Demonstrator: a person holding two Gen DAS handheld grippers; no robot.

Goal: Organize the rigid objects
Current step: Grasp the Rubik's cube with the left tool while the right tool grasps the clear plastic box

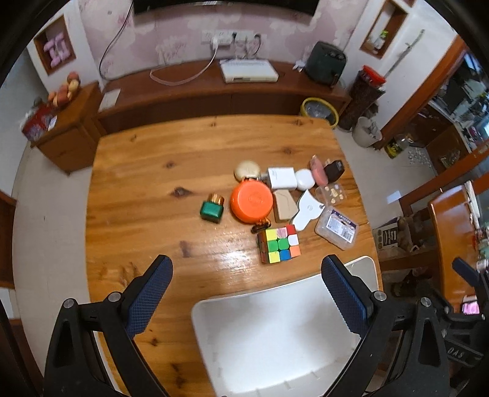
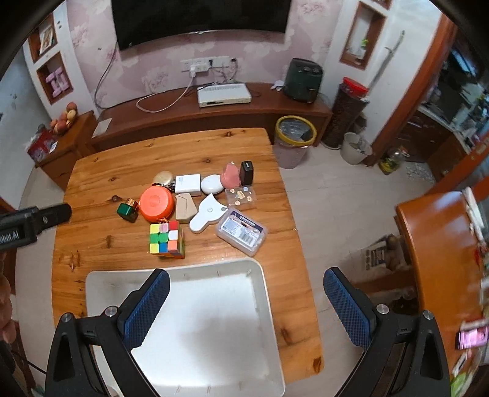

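Pink floral wallpaper backs a long dark sideboard [image 2: 214,114] carrying a white set-top box [image 2: 224,95], with a black television [image 2: 198,18] hung above it. Nearer stands a knotty pine table [image 2: 101,238], and on its near edge sits a white tray [image 2: 262,308] with nothing in it.

Both tongs hover high over that tray. The left gripper [image 1: 244,293] has its blue-padded fingers spread wide and grips nothing; the right gripper [image 2: 247,299] is likewise spread wide and bare, its left finger over the tray and its right finger out past the table's edge, above the floor.

The clutter lies at the tray's twelve o'clock, in a loose huddle. A scrambled puzzle cube [image 2: 166,238] sits closest to the tray. At the cube's eleven o'clock rests an orange round case [image 2: 156,204], and at that case's nine o'clock, just beside it, a green perfume bottle [image 2: 128,210] with a gold cap. A white flat scraper [image 2: 206,215] lies at the cube's two o'clock, with a clear plastic box [image 2: 241,235] at the scraper's four o'clock. Farther back are a white square box [image 2: 188,183], a white oval case [image 2: 211,184], a pink object [image 2: 230,177] and a small black box [image 2: 246,173].

At the table's one o'clock, on the floor, stands a yellow-rimmed bin [image 2: 295,140].
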